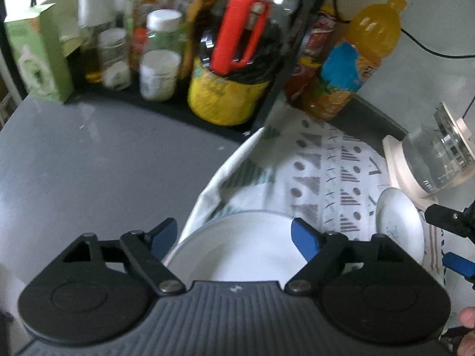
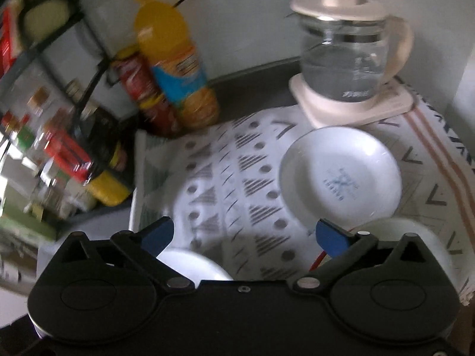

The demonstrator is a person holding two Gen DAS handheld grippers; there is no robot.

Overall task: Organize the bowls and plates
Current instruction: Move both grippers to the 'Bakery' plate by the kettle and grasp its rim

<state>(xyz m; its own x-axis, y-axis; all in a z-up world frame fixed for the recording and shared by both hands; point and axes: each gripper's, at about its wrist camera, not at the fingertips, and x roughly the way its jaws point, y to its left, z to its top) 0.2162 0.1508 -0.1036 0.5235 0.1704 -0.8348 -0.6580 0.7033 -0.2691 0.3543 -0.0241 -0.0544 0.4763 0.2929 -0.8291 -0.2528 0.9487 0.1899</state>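
Clearly, the jaws of the left gripper [image 1: 236, 238] are seen spread wide and holding nothing, poised above a large white plate [image 1: 237, 249] that lies on the patterned cloth [image 1: 332, 178] at the edge of the grey tabletop [image 1: 104, 160]. The jaws of the right gripper [image 2: 242, 234] are likewise parted and empty, with a small white dish [image 2: 340, 175] resting on the cloth beyond them and a white bowl [image 2: 415, 237] partly hidden behind the right finger. Farther back, an orange juice bottle [image 2: 175, 59] and a glass kettle [image 2: 350, 59] are set near the wall.
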